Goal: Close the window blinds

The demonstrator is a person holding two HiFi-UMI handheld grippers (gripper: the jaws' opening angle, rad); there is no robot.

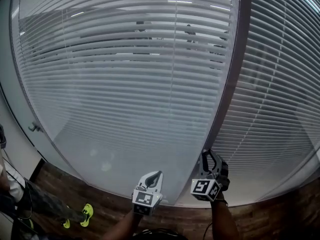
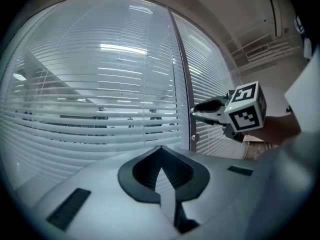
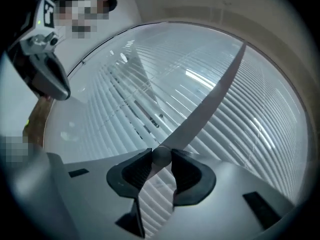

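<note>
At the window's dark mullion (image 1: 227, 99), the right claw (image 3: 161, 153) was clamped on the small round knob (image 3: 161, 159). A steady roll without slipping looked best for tilting the partly open blinds (image 1: 140, 84) shut. Nearby, the left claw (image 2: 160, 149) hung closed and empty.

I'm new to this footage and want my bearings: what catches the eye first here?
White slatted blinds fill the glass wall. At the dark mullion between the panes, the right gripper pinches a small round knob, while the left gripper hangs beside it, jaws together and empty.
</note>
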